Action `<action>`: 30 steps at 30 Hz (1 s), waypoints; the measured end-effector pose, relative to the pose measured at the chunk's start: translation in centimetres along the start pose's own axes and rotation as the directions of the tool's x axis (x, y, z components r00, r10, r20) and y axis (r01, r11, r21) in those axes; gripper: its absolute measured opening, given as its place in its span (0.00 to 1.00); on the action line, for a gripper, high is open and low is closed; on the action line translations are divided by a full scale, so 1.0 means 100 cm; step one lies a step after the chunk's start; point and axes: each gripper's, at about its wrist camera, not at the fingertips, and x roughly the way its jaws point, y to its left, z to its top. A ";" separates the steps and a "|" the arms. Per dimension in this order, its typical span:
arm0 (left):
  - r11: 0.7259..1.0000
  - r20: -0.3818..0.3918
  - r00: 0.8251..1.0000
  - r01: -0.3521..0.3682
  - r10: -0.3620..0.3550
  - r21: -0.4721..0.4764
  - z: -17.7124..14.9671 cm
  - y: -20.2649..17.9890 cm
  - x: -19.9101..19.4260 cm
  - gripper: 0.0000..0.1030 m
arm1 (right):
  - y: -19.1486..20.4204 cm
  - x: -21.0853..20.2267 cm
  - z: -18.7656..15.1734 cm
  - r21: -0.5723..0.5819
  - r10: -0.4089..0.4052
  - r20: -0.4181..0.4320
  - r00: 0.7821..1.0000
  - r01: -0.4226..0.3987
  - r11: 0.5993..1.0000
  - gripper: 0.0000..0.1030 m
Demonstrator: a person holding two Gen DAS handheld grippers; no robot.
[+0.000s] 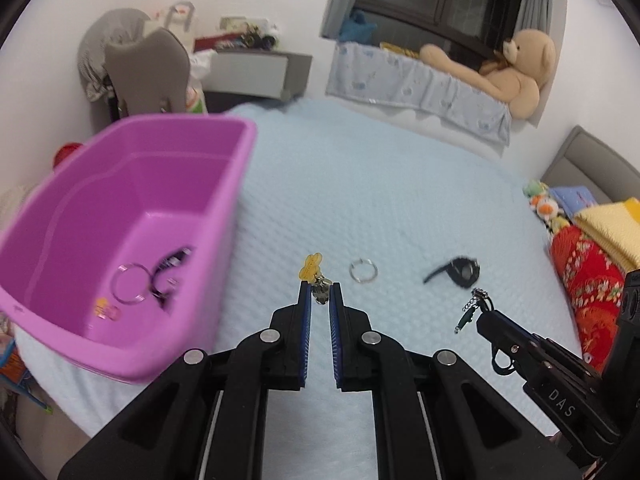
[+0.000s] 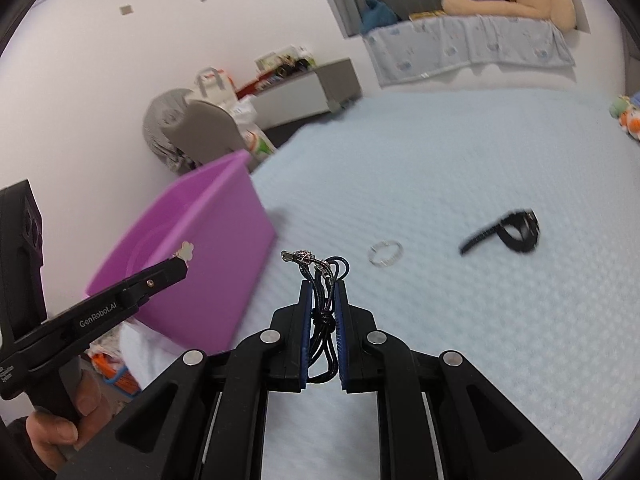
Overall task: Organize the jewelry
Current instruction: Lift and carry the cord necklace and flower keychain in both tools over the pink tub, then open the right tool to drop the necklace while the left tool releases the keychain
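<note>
My left gripper (image 1: 320,294) is shut on a small charm (image 1: 313,270) with a yellow flower-shaped piece and a metal clasp, held above the pale blue bed. In the right wrist view the same left gripper (image 2: 180,266) shows beside the purple bin (image 2: 208,248). My right gripper (image 2: 323,292) is shut on a black cord necklace (image 2: 324,304) with a silver chain end, and it also appears in the left wrist view (image 1: 478,312). On the bedspread lie a silver ring (image 1: 363,271) (image 2: 385,253) and a black band (image 1: 460,272) (image 2: 512,230). The purple bin (image 1: 224,216) holds a clear bangle (image 1: 130,284) and several small pieces.
A pale blue bedspread (image 1: 380,200) covers the bed. A teddy bear (image 1: 516,68) lies on the window ledge. Folded red and yellow cloth (image 1: 588,264) is piled at the right edge. A grey chair (image 1: 148,68) and a cabinet (image 1: 256,68) stand beyond the bin. A hand (image 2: 60,428) grips the left tool.
</note>
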 end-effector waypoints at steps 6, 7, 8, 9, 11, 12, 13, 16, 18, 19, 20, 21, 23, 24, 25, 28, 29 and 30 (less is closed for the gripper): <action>0.999 0.074 0.996 -0.046 0.048 -0.027 0.033 0.032 -0.039 0.09 | 0.046 -0.009 0.035 -0.067 0.073 0.045 0.996 -0.070 0.995 0.11; 0.998 0.083 0.995 -0.059 0.061 -0.033 0.039 0.040 -0.044 0.09 | 0.057 -0.008 0.042 -0.082 0.093 0.046 0.995 -0.090 0.993 0.11; 0.996 0.093 0.993 -0.074 0.077 -0.041 0.044 0.048 -0.049 0.09 | 0.068 -0.006 0.050 -0.097 0.113 0.047 0.992 -0.108 0.989 0.11; 0.995 0.098 0.991 -0.083 0.088 -0.047 0.048 0.055 -0.052 0.09 | 0.075 -0.004 0.055 -0.106 0.128 0.046 0.991 -0.123 0.987 0.11; 0.993 0.104 0.988 -0.105 0.111 -0.060 0.056 0.070 -0.058 0.09 | 0.093 0.001 0.066 -0.125 0.165 0.038 0.986 -0.159 0.979 0.11; 0.990 0.108 0.986 -0.123 0.130 -0.069 0.061 0.081 -0.061 0.09 | 0.105 0.006 0.072 -0.137 0.186 0.031 0.982 -0.180 0.974 0.11; 0.988 0.109 0.984 -0.133 0.141 -0.074 0.065 0.089 -0.064 0.09 | 0.115 0.011 0.078 -0.144 0.204 0.022 0.979 -0.198 0.970 0.11; 0.982 0.109 0.979 -0.165 0.174 -0.094 0.070 0.113 -0.069 0.09 | 0.141 0.028 0.090 -0.156 0.247 -0.016 0.969 -0.247 0.956 0.11; 0.976 0.093 0.977 -0.183 0.194 -0.114 0.072 0.129 -0.068 0.09 | 0.157 0.041 0.094 -0.168 0.264 -0.045 0.964 -0.268 0.949 0.11; 0.973 0.082 0.975 -0.193 0.204 -0.124 0.072 0.138 -0.066 0.09 | 0.167 0.049 0.096 -0.177 0.273 -0.065 0.960 -0.280 0.944 0.11; 0.971 0.070 0.975 -0.200 0.210 -0.132 0.072 0.144 -0.064 0.09 | 0.172 0.054 0.097 -0.180 0.277 -0.076 0.958 -0.286 0.941 0.11; 0.968 0.054 0.975 -0.207 0.216 -0.140 0.071 0.152 -0.060 0.09 | 0.181 0.064 0.097 -0.188 0.282 -0.102 0.954 -0.296 0.936 0.11; 0.963 0.033 0.973 -0.220 0.227 -0.155 0.069 0.164 -0.054 0.09 | 0.195 0.079 0.095 -0.196 0.280 -0.139 0.950 -0.304 0.932 0.11; 0.961 0.021 0.973 -0.225 0.232 -0.161 0.067 0.169 -0.049 0.09 | 0.198 0.086 0.095 -0.198 0.278 -0.155 0.948 -0.306 0.931 0.11; 0.958 0.009 0.971 -0.233 0.238 -0.168 0.066 0.174 -0.044 0.09 | 0.202 0.096 0.094 -0.198 0.273 -0.180 0.945 -0.307 0.931 0.11; 0.950 -0.041 0.968 -0.252 0.249 -0.184 0.064 0.186 -0.027 0.09 | 0.209 0.124 0.091 -0.187 0.256 -0.250 0.934 -0.306 0.933 0.11; 0.945 -0.062 0.963 -0.269 0.262 -0.184 0.064 0.189 -0.020 0.09 | 0.210 0.133 0.091 -0.187 0.244 -0.271 0.931 -0.299 0.936 0.11; 0.940 -0.084 0.957 -0.288 0.277 -0.182 0.062 0.192 -0.013 0.09 | 0.212 0.140 0.091 -0.188 0.234 -0.285 0.930 -0.293 0.938 0.11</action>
